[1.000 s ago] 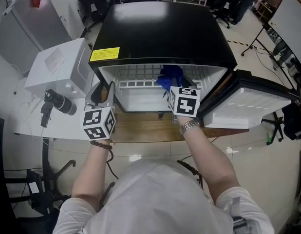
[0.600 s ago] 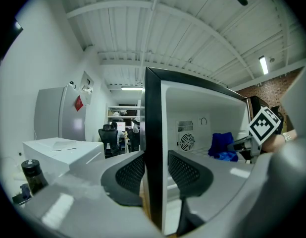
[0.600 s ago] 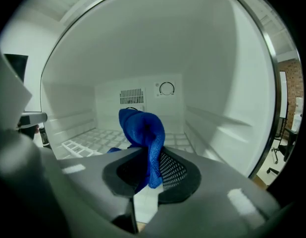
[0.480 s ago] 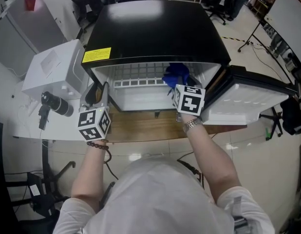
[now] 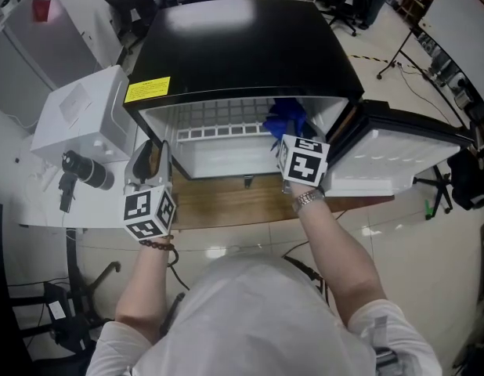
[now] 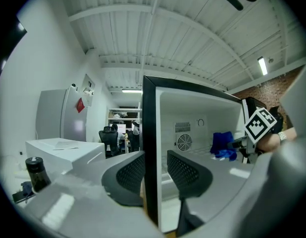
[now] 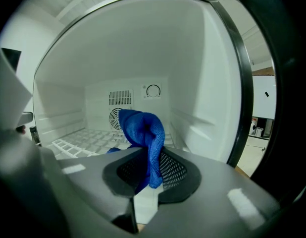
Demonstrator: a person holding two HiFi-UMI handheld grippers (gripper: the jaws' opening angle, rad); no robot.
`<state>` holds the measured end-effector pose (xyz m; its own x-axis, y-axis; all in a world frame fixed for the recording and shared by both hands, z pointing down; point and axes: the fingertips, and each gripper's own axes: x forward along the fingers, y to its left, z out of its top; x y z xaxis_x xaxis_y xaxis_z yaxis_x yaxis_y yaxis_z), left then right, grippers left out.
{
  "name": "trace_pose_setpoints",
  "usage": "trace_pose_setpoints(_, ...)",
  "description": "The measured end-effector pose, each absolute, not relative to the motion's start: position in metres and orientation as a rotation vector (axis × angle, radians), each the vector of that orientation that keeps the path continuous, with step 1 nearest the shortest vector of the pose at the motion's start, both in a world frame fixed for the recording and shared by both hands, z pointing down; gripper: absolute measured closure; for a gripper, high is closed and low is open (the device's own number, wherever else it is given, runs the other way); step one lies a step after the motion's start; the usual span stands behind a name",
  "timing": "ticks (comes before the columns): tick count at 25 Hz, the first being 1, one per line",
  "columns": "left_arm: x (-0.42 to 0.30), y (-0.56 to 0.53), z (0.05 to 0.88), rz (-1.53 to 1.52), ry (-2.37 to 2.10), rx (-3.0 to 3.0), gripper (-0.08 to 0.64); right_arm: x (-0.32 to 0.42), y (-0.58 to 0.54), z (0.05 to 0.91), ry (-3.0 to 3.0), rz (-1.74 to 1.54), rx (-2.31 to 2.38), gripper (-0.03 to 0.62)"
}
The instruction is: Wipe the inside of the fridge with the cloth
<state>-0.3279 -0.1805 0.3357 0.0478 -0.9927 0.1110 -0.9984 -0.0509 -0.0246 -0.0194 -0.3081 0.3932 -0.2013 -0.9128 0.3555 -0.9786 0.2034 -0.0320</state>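
Observation:
The black mini fridge (image 5: 242, 45) stands open on a wooden table, its door (image 5: 399, 159) swung out to the right. My right gripper (image 5: 287, 138) reaches into the white interior near the right wall and is shut on a bunched blue cloth (image 5: 285, 120). In the right gripper view the cloth (image 7: 143, 130) hangs out of the right gripper (image 7: 150, 157), above the wire shelf (image 7: 88, 140). My left gripper (image 5: 153, 153) stays at the fridge's left side. There the left gripper (image 6: 154, 157) grips the front edge of the left wall (image 6: 149, 133), one jaw on each side.
A white box-like appliance (image 5: 81, 112) sits left of the fridge, with a black cylinder (image 5: 85, 171) on the white table before it. The wooden table edge (image 5: 226, 206) runs under the fridge opening. Office chairs and stands crowd the floor behind and to the right.
The right gripper has carried the cloth rightward inside the fridge, toward the right wall. The left gripper has kept its place on the left wall.

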Motion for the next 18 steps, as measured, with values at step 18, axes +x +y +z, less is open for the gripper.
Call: trace_pose_setpoints(18, -0.232, -0.195, 0.338, 0.209, -1.783, 2.549, 0.436, -0.013, -0.293, 0.379, -2.136, 0.251, 1.937, 0.532)
